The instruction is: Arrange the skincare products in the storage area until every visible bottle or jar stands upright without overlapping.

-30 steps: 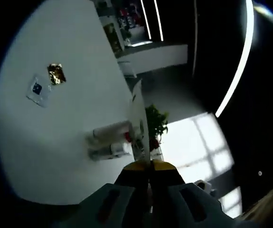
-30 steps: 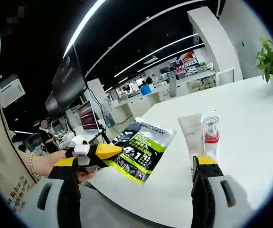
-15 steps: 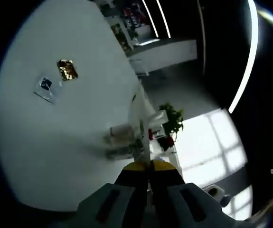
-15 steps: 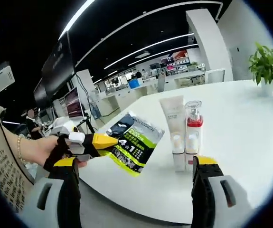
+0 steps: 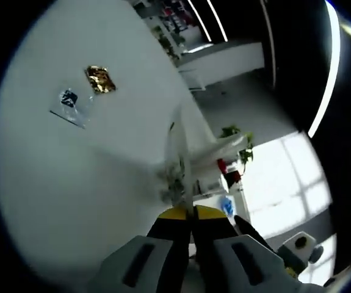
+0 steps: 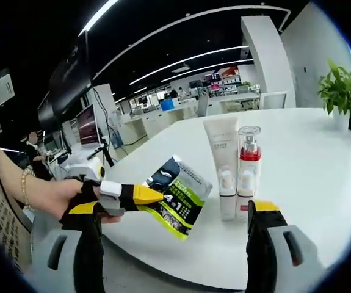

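Observation:
A white tube [image 6: 221, 165] stands cap-down on the white table [image 6: 322, 159]. A clear pump bottle with a red band [image 6: 248, 174] stands upright beside it, and the two are close or touching. My right gripper [image 6: 174, 207] is open in front of them with nothing between its jaws. From the left, a hand holds my left gripper [image 6: 148, 194], shut on a black and green pouch [image 6: 178, 195] just left of the tube. In the left gripper view the pouch [image 5: 178, 162] appears edge-on above the left gripper [image 5: 190, 212], with the blurred tube [image 5: 221, 149] beyond it.
A gold sachet [image 5: 100, 79] and a small clear packet with a blue mark [image 5: 70, 101] lie farther out on the table [image 5: 53, 183]. A potted plant [image 6: 340, 91] stands at the table's far right. Desks and monitors [image 6: 90, 125] fill the office behind.
Both views shifted with the hands. The right gripper view has come closer to the tube and bottle. The left gripper has kept hold of the pouch throughout.

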`<state>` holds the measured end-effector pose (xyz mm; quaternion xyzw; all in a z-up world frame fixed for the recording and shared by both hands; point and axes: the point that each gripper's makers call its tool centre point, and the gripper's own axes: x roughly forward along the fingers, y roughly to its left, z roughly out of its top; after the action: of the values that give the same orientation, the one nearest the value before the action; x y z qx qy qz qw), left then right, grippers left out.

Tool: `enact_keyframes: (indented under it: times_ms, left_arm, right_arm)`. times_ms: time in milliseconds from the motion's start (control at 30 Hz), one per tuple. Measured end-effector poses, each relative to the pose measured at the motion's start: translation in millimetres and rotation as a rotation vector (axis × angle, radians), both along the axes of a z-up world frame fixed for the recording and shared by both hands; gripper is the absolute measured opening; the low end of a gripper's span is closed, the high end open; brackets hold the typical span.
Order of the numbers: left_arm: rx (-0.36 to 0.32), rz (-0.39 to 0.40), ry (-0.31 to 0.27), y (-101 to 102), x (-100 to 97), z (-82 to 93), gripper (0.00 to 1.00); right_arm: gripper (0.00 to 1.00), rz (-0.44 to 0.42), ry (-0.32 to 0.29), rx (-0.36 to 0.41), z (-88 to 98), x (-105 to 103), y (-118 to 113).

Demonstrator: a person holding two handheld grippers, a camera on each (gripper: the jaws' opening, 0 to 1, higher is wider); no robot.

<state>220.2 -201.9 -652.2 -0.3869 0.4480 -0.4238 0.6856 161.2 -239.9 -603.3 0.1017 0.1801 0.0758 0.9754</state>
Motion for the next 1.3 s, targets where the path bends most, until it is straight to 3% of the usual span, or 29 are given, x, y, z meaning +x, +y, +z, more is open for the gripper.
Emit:
enact_keyframes:
  times_ms: [333,833,1067,1300]
  left_arm:
    - [0.046,0.024,0.022,2.1,4.4,-23.3,0.00]
    - [0.149,0.052,0.024,10.2,7.4,-54.1,0.00]
    - [0.215,0.055,-0.006,16.9,6.6,-61.8,0.01]
    - [0.297,-0.003,-0.097,23.8,3.9,-62.8,0.07]
  right_arm:
    - [1.00,-0.002,0.047,-0.010,-11.0,-2.5,-2.7]
    - [1.00,-0.025,0.064,-0.002,-13.6,-3.2,-7.9]
    - [1.00,-0.029,0.070,-0.014,-15.1,-3.3,-8.6]
    - [1.00,-0.088,0.071,-0.037,-15.9,-4.1,-20.6]
